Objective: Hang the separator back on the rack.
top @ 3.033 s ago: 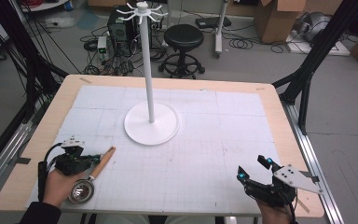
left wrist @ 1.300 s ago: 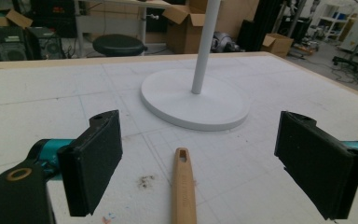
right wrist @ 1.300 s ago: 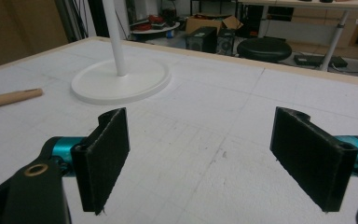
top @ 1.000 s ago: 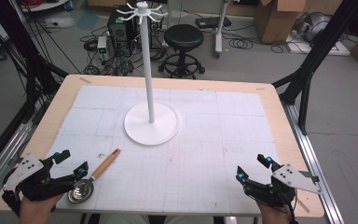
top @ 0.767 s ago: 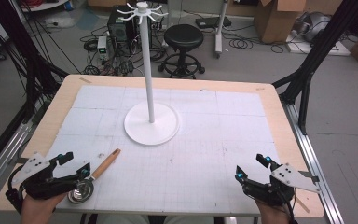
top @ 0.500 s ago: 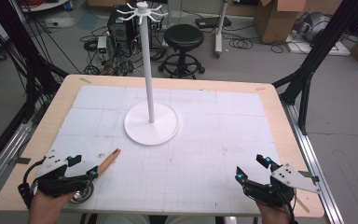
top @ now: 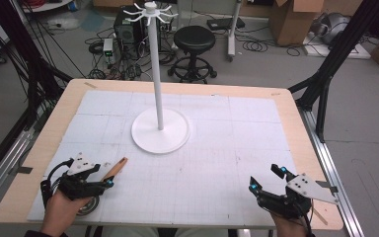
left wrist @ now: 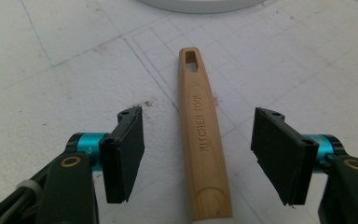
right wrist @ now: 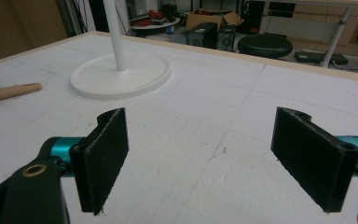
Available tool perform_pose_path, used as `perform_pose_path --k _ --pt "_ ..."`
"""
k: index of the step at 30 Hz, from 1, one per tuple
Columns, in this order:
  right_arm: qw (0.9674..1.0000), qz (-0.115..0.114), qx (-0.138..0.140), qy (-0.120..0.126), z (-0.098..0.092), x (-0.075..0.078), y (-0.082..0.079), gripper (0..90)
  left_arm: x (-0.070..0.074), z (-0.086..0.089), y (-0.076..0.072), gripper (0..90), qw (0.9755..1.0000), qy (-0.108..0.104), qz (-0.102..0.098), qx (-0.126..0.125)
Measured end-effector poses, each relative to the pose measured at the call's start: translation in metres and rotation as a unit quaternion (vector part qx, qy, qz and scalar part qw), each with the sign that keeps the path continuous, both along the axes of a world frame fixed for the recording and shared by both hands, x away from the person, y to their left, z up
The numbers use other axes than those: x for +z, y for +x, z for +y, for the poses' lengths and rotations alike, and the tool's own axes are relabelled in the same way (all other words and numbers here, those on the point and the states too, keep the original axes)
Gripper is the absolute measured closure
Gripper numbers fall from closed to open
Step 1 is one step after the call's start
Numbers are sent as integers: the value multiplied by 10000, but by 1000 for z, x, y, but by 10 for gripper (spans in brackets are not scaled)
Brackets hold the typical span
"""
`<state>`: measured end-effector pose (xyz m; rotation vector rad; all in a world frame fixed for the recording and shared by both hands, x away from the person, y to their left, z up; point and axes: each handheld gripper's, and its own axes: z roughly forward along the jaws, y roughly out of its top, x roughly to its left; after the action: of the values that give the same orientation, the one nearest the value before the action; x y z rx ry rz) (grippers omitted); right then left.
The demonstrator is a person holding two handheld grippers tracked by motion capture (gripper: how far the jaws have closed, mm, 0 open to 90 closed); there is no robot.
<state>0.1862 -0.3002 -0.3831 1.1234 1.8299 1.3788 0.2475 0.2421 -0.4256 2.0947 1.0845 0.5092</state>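
- Two grippers are in my hands, and the left gripper (top: pixel 106 181) is the busy one.
- A second ago it sat back by the near left corner of the table (top: pixel 296 106). Now it has slid in over the spoon (top: pixel 109 173) and sunk down low.
- Its jaws have just been closing. They stand partly open, one on each side of the wooden handle (left wrist: pixel 203 135).
- The pads (left wrist: pixel 123 154) do not touch the handle yet. There is a gap on both sides, so I hold nothing.
- The spoon lies flat near the front left of the table. Its handle tip points toward the white stand (top: pixel 160 129). Its metal bowl end is under my left hand.
- I think this means I am about to pinch the handle and lift it.
- My right gripper (top: pixel 265 180) rests at the near right side. Its jaws are wide open with nothing between them. It has not moved.
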Motion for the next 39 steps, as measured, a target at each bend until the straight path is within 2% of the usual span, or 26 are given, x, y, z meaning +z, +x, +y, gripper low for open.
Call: perform_pose_path --k 4,8,13,19,39 --pt "10000 18 -1 7 0 0 0 181 -3 -3 2 401 9998 186 104 -10" --pt "10000 26 1 7 -1 0 0 180 -3 -3 2 424 9997 184 156 53" --pt "10000 24 5 12 0 0 0 181 -6 -6 3 459 9991 306 306 12" --pt "10000 34 -3 17 0 0 0 181 -9 -7 8 475 9988 250 420 16" --pt "10000 20 -9 14 -1 0 -1 181 -8 -6 7 609 9987 182 469 -69"
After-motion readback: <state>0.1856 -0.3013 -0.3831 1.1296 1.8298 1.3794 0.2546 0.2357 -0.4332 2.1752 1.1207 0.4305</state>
